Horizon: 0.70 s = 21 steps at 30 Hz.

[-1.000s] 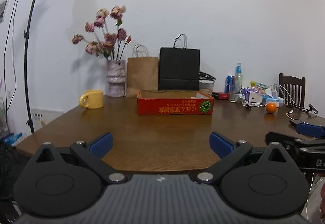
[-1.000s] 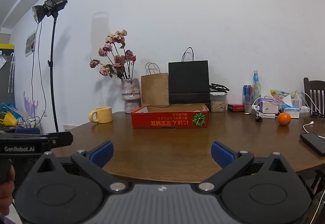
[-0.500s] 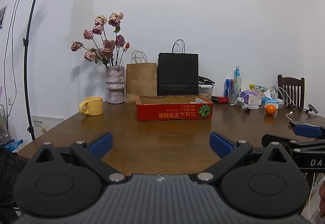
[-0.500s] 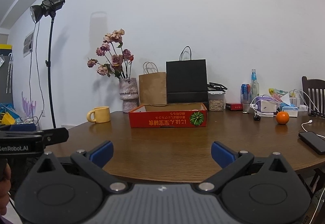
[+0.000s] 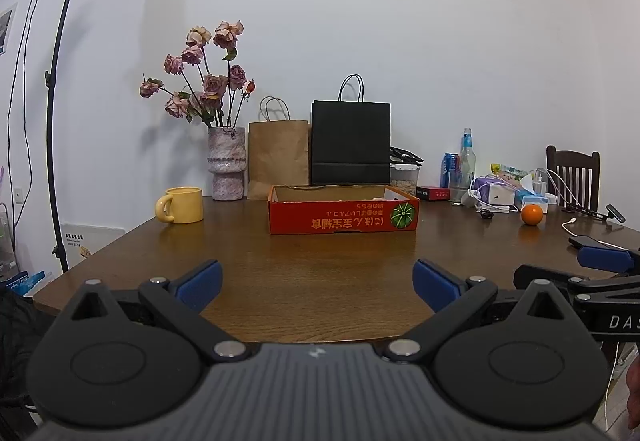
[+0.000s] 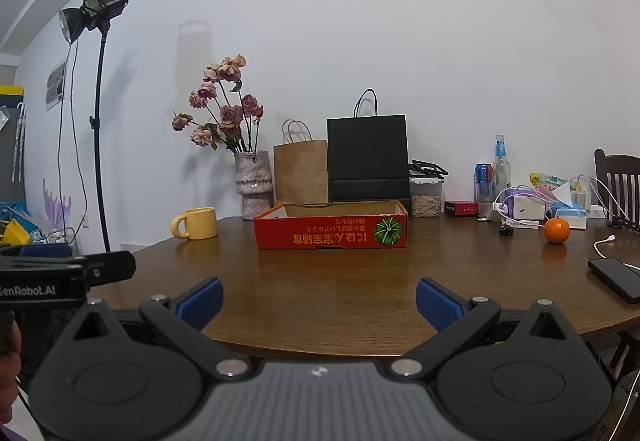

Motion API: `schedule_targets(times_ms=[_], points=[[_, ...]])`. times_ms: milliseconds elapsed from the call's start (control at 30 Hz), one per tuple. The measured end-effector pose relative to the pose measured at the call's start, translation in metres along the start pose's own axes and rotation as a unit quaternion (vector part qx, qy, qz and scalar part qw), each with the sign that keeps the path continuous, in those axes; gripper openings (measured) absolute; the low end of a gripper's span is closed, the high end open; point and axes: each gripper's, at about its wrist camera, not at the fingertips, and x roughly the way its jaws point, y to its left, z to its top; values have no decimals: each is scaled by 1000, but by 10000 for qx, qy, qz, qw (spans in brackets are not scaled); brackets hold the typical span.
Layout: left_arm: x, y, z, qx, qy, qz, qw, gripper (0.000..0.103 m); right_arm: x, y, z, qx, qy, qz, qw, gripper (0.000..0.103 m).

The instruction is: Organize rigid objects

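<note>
Since a second ago both views have tilted slightly, so the red box [image 5: 343, 214] sits lower in frame. It is a shallow open cardboard tray with a green pumpkin print, mid-worktop [image 5: 304, 281]. Left hand-held gripper [image 5: 316, 281] and right hand-held gripper [image 6: 319, 299] are spread, holding nothing.

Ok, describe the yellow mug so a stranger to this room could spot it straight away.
Start at the round wooden table and find the red cardboard box in the middle. Look left of it, in front of the speckled vase of dried roses: the yellow mug stands there alone, upright, handle pointing left. Nothing else on the table is pale yellow.
</note>
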Motion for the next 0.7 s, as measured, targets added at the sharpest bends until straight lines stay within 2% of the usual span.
schedule_targets(times_ms=[700], points=[[0,-2,1,-4,5,3,10000,103,2,2,0,-12,21,-49,10000,103]])
